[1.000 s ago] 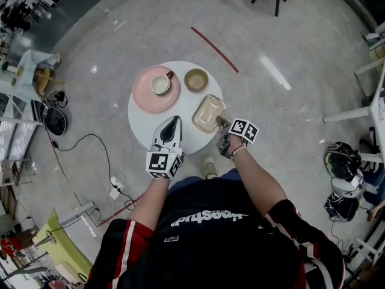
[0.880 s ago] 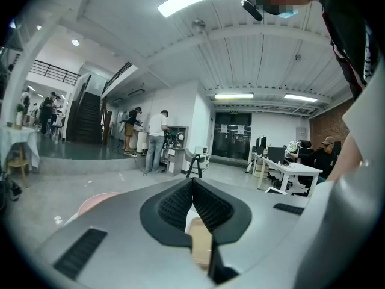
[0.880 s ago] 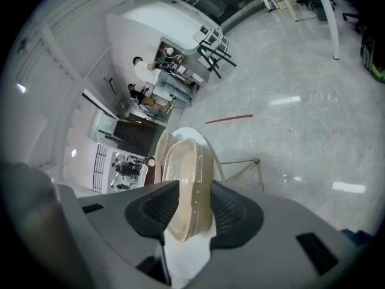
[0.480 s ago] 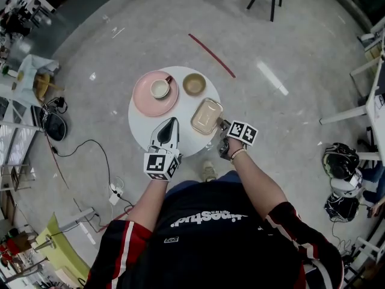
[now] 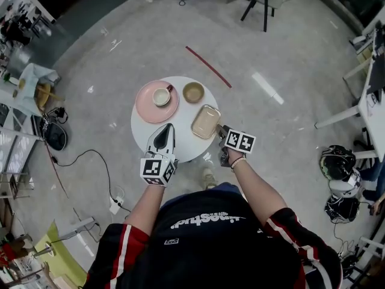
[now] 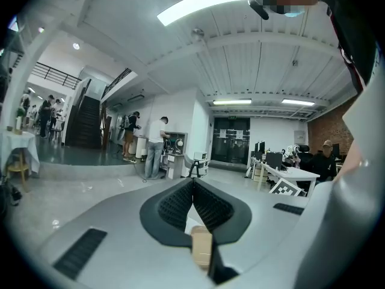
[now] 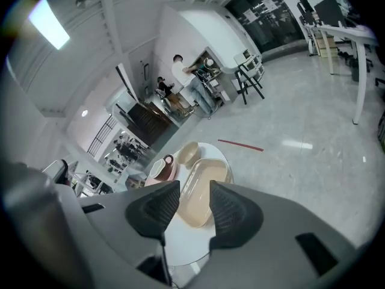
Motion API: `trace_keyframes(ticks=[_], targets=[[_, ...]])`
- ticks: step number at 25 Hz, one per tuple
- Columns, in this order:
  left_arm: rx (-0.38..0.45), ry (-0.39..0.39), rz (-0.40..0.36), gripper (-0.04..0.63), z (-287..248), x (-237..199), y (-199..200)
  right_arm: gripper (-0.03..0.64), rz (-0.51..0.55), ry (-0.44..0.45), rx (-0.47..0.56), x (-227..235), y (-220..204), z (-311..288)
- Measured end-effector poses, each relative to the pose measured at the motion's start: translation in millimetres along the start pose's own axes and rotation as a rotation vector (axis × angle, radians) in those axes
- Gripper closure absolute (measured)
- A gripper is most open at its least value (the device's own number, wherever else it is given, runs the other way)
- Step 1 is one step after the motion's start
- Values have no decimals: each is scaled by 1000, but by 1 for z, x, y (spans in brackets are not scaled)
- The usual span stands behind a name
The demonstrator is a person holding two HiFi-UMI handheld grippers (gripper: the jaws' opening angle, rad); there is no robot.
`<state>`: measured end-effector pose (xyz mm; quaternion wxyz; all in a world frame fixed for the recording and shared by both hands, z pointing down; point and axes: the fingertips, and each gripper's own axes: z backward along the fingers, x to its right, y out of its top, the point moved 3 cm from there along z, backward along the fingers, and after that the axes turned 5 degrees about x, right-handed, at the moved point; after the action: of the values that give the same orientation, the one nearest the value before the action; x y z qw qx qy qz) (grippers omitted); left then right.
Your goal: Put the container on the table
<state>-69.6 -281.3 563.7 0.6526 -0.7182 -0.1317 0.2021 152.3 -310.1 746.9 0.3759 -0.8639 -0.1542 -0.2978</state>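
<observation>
We see the container (image 5: pixel 206 121) lying flat on the round white worktop (image 5: pixel 180 144), near its right edge, so the task looks done or nearly so. The right gripper (image 5: pixel 221 132) sits just at the container's near end. Its jaws stand apart and clamp nothing, with the container showing in the gap beyond them. The left gripper (image 5: pixel 168 126) hovers over the worktop's near side, jaws pressed together on nothing. We judge the container to be a shallow, thin-walled tray, probably light and slightly flexible, with a smooth rim that could slip. The near short rim looks like the best place to pinch it, gently. We count one container, one pink plate (image 5: pixel 146 105) carrying one cup (image 5: pixel 160 95), one bowl (image 5: pixel 193 92) and two grippers.
</observation>
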Motion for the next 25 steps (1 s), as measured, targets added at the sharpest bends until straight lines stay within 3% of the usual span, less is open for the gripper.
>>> trace_keyframes(ticks=[9,25], targets=[[19,-3,-2,571,40,-6,25,446,152,40,58,-41,9,39],[69,-43,-31,571,124,-13,89,457,452,236,309,-195,19,138]])
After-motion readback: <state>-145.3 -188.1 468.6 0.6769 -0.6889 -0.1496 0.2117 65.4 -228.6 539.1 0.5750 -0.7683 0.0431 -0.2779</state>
